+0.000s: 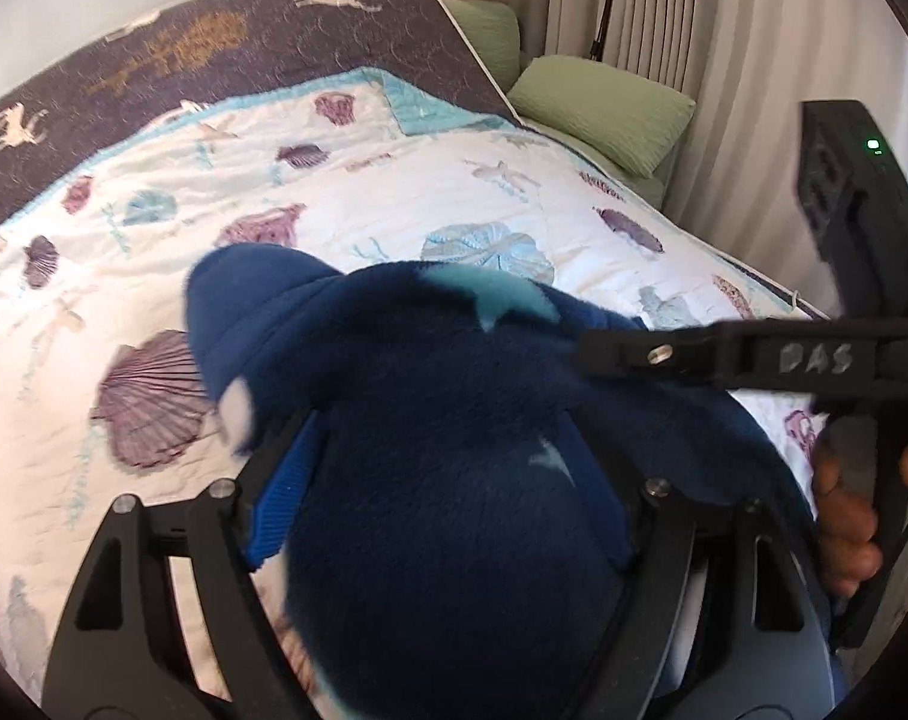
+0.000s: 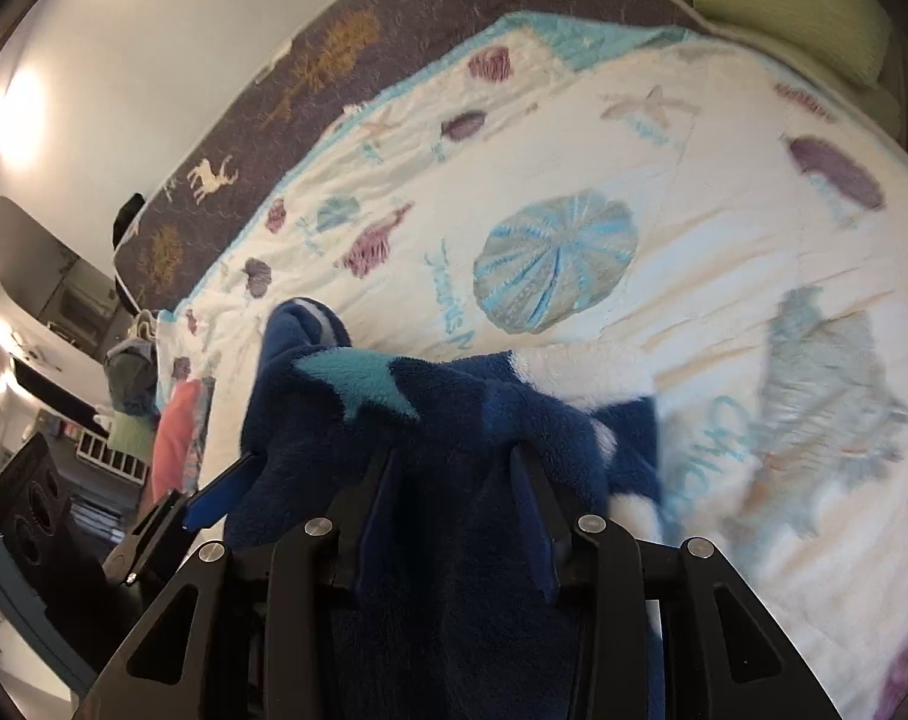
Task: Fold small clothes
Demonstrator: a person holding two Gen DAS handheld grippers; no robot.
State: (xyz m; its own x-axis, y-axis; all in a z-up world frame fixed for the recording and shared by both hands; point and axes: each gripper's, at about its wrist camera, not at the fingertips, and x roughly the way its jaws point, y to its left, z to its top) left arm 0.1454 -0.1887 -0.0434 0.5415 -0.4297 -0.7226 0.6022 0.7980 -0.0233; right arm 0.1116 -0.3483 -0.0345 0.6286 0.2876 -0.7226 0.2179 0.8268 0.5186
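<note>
Navy fleece garment (image 1: 448, 468) with pale blue stars bunched above the seashell quilt (image 1: 346, 210), left gripper (image 1: 448, 480) jaws wide around its bulk, right gripper (image 2: 454, 480) clenched on a fold, green pillows (image 1: 604, 108) beyond the quilt's far edge.

We count one navy fleece garment (image 1: 454, 432), two grippers, left (image 1: 448, 480) and right (image 2: 454, 492), one seashell quilt (image 1: 394, 198), one dark deer blanket (image 1: 214, 42), and perhaps three green pillows (image 1: 604, 108), though they blur together.
</note>
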